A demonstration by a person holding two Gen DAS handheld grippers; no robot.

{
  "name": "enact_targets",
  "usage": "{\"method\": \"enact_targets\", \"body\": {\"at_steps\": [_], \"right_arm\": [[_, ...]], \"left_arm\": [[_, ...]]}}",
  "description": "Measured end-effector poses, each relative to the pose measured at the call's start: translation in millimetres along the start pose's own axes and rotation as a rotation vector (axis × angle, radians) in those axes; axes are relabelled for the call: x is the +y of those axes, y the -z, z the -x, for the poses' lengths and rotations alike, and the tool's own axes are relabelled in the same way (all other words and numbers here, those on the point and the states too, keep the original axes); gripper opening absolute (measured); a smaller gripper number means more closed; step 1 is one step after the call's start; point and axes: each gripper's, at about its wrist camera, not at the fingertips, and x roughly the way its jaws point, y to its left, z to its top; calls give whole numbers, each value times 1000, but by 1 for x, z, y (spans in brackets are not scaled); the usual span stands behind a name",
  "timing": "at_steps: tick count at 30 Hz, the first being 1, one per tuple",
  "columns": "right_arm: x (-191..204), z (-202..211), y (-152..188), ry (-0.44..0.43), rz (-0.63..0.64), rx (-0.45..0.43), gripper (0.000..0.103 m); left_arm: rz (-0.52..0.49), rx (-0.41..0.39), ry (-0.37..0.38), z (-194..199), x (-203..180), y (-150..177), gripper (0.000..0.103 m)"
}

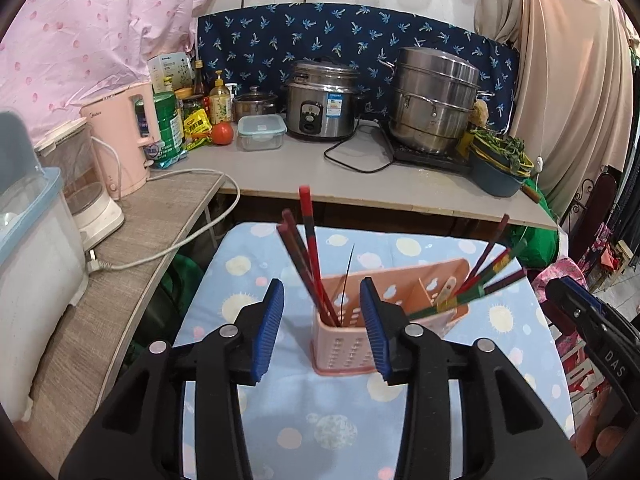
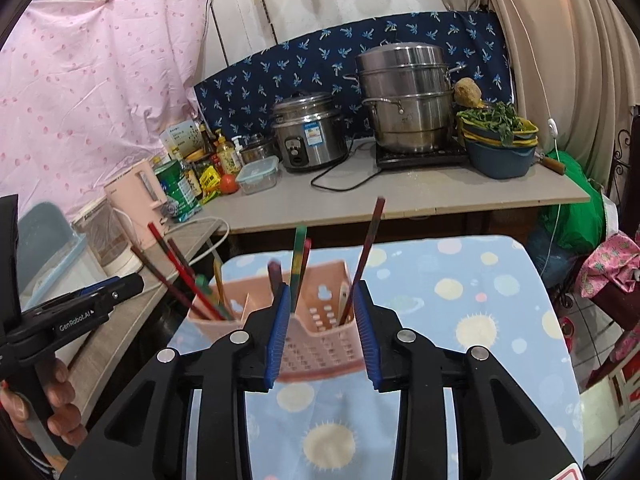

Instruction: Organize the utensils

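A pink perforated utensil holder (image 1: pixel 344 344) stands on a small table covered with a blue dotted cloth (image 1: pixel 320 432). Dark red chopsticks (image 1: pixel 308 248) lean in its near compartment. Red and green chopsticks (image 1: pixel 492 272) fan out of the far one. My left gripper (image 1: pixel 321 286) hangs open just in front of the holder, with nothing pressed between its blue pads. In the right wrist view the holder (image 2: pixel 320 344) lies past my right gripper (image 2: pixel 322 288), also open. A green and red chopstick (image 2: pixel 298 256) and a red one (image 2: pixel 368 248) rise from the holder beyond it.
Behind the table a grey counter (image 1: pixel 304 164) carries a rice cooker (image 1: pixel 320 100), a steel steamer pot (image 1: pixel 432 96), a clear box (image 1: pixel 260 132), bottles and a tomato. A pink kettle (image 1: pixel 120 140) stands on the left shelf. A hand (image 2: pixel 60 400) holds the left gripper.
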Motion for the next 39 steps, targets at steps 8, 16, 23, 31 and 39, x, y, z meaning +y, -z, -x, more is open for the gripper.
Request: {"method": "enact_targets", "body": {"at_steps": [8, 16, 23, 31, 39], "right_arm": [[-4, 12, 40, -2, -28, 63, 38], [2, 19, 72, 11, -6, 115, 43], [7, 24, 87, 22, 4, 135, 43], [15, 27, 95, 43, 38, 136, 47], [16, 27, 98, 53, 42, 141, 49]], "left_arm": [[-15, 39, -11, 6, -1, 36, 46], [-1, 86, -5, 10, 0, 67, 48], [1, 92, -27, 16, 0, 84, 56], [7, 100, -48, 19, 4, 95, 59], [7, 103, -68, 20, 4, 104, 67]]}}
